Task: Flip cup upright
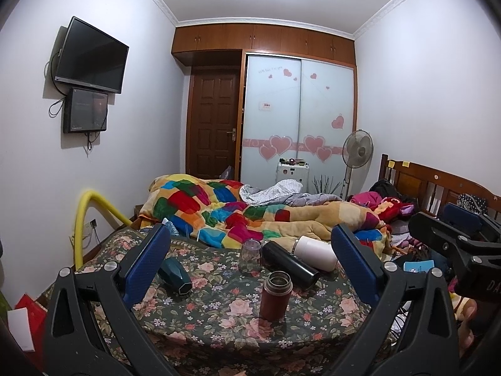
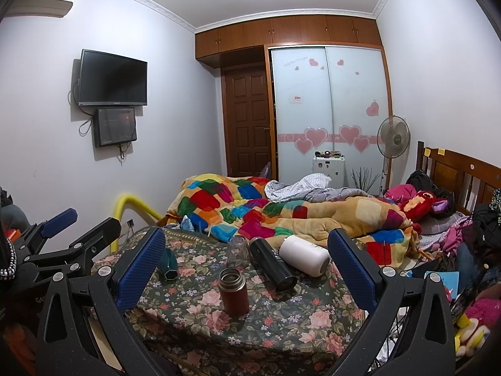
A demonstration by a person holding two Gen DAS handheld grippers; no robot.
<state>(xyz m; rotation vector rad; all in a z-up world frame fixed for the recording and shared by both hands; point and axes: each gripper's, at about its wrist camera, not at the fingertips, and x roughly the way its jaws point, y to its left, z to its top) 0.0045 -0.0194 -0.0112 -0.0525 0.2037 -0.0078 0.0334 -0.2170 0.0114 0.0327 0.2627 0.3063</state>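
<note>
Left wrist view: the left gripper (image 1: 250, 260) is seen with its two blue pads (image 1: 147, 260) spread wide, nothing held between them. In the right wrist view the right gripper (image 2: 247, 263) is likewise spread wide and empty.

Five vessels are counted on the floral cloth (image 1: 219, 322) between the pads. One brown-red flask (image 1: 275, 294) stands upright at 6 o'clock of the group, mouth open to the ceiling. One clear glass cup (image 1: 250, 255) stands inverted at 12 o'clock of that flask, its long axis vertical and its narrower base uppermost. One black flask (image 1: 289, 263) lies on its side just beside the cup at 3 o'clock, its long axis running from 10 to 4 o'clock. One white flask (image 1: 316, 252) lies beyond it, apparently touching it. One teal faceted cup (image 1: 175, 274) lies on its side at 9 o'clock, partly hidden by the left pad, its hexagonal end toward 5 o'clock.

One patchwork quilt (image 1: 219, 210) is heaped behind the group.
</note>
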